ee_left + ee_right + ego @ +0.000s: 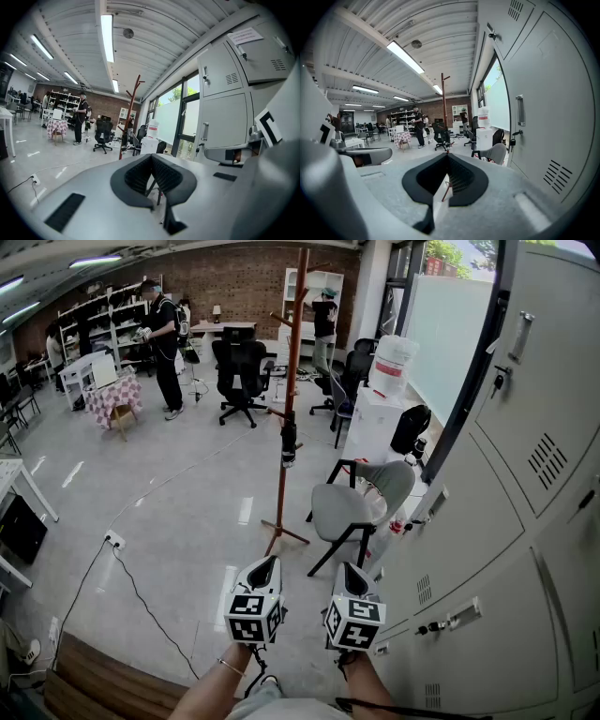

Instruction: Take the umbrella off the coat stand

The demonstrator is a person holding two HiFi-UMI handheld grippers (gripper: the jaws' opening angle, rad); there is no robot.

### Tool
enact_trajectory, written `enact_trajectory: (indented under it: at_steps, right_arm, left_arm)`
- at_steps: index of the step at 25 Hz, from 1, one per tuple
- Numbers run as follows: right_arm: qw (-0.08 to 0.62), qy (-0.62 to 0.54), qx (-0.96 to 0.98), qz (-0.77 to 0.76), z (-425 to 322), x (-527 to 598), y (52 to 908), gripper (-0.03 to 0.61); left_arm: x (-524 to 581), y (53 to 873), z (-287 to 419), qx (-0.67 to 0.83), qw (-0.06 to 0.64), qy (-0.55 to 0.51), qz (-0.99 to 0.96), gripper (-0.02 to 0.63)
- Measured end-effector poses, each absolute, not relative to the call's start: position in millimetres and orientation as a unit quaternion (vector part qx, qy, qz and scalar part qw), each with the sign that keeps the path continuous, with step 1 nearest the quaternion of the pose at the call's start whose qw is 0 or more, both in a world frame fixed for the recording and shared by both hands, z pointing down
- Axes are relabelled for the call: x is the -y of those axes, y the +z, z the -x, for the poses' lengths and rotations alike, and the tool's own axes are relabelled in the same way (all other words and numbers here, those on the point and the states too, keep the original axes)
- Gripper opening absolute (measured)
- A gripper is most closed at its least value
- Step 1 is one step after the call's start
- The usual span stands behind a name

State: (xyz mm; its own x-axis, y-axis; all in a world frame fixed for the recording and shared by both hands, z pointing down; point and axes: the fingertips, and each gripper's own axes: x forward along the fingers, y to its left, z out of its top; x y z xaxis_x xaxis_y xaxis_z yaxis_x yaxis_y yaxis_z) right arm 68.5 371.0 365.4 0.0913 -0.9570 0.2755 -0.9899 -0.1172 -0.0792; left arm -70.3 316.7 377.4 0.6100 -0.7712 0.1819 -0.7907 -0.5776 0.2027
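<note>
A tall wooden coat stand (291, 381) rises from the floor a few steps ahead. A folded black umbrella (289, 442) hangs on its pole at mid height. Both grippers are low in the head view, side by side, well short of the stand. My left gripper (267, 563) and my right gripper (352, 570) each have their jaws together with nothing between them. In the left gripper view the stand (130, 108) is far off above the shut jaws (151, 155), the umbrella (124, 139) a dark shape on it. The right gripper view shows the stand (443, 110) beyond its shut jaws (446, 156).
A grey chair (356, 502) stands just right of the stand's base, with a water dispenser (389, 367) behind it. Grey lockers (525, 521) line the right side. Black office chairs (242, 367) and several people (164, 343) are at the back. A cable (141, 596) crosses the floor.
</note>
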Motion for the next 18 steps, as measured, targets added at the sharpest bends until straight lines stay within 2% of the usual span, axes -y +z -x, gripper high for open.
enact_trajectory:
  at_steps: [18]
  right_arm:
    - [0.043,0.146,0.657,-0.739,-62,-324,370,0.005]
  left_arm:
    - [-270,385,94,0.455,0.144,0.042,-0.878,0.005]
